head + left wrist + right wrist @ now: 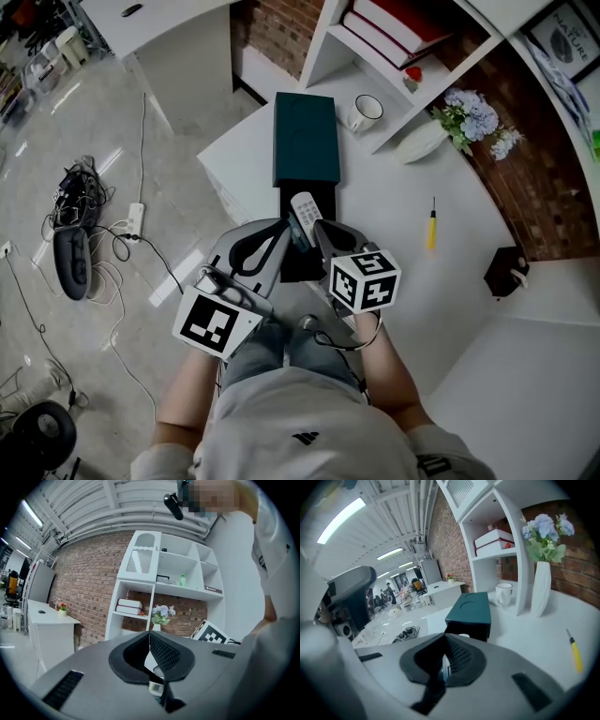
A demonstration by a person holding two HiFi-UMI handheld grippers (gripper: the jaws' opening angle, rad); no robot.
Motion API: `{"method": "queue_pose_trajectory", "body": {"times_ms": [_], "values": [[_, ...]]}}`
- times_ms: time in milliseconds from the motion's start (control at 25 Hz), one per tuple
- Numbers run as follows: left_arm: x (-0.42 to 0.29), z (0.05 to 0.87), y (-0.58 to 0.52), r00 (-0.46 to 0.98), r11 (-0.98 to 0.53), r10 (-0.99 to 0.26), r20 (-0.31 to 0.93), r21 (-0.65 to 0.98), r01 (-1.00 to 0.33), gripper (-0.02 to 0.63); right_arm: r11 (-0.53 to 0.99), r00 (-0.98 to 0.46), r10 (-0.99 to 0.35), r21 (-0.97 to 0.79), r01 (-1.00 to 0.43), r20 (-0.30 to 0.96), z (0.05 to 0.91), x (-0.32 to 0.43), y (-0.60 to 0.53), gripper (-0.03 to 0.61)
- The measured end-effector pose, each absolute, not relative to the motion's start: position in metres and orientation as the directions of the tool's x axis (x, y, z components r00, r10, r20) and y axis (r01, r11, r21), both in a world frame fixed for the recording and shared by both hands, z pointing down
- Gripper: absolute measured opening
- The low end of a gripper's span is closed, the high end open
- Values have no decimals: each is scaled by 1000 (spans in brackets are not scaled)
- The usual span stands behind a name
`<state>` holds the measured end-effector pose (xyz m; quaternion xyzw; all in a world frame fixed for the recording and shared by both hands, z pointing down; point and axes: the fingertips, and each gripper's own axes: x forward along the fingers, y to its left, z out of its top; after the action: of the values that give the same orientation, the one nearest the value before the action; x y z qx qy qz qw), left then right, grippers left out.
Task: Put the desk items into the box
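Note:
A white remote [301, 214] hangs over the open black box tray [324, 201], its far end sticking out past both grippers. My right gripper [317, 231] is shut on it; in the right gripper view a thin white and blue edge of the remote [446, 669] shows between the closed jaws of the right gripper [445, 637]. My left gripper [284, 232] sits right beside it, tips touching [149, 634]. A white piece with a small screen [156, 687] shows through the gap behind the tips. The teal lid [305, 141] lies beyond the tray. A yellow screwdriver [431, 225] lies on the desk to the right.
A white mug [364, 111], a white dish [420, 142] and a vase of flowers [473, 122] stand by the white shelf unit. A small black object [506, 272] sits at the desk's right. Cables and a power strip [80, 216] lie on the floor to the left.

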<state>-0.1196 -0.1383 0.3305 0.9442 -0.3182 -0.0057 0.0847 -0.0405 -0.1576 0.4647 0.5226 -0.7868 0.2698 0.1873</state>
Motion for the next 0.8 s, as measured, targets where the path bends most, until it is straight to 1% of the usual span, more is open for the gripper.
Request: {"method": "queue_pose_trajectory", "body": {"times_ms": [160,400,680,800], "values": [[-106,324,-126,803,-790,-595,35,154,-593,12,390,-460,-769,-245,-888,443,422,-44,-146,8],[-78,310,-106,819,-811,-573,18,130,-570,12,452,-498,-821,-215,-866,279,358,-33,-123,8],[-52,291,-82,826,-822,-564,-14,104,-560,12,498,-525,-836,-181,-848,157,305,-13,-87,8],[-44,288,-68,825,-822,-565,-4,94,-562,13,518,-536,-835,-152,-842,122,289,-6,-70,8]]}}
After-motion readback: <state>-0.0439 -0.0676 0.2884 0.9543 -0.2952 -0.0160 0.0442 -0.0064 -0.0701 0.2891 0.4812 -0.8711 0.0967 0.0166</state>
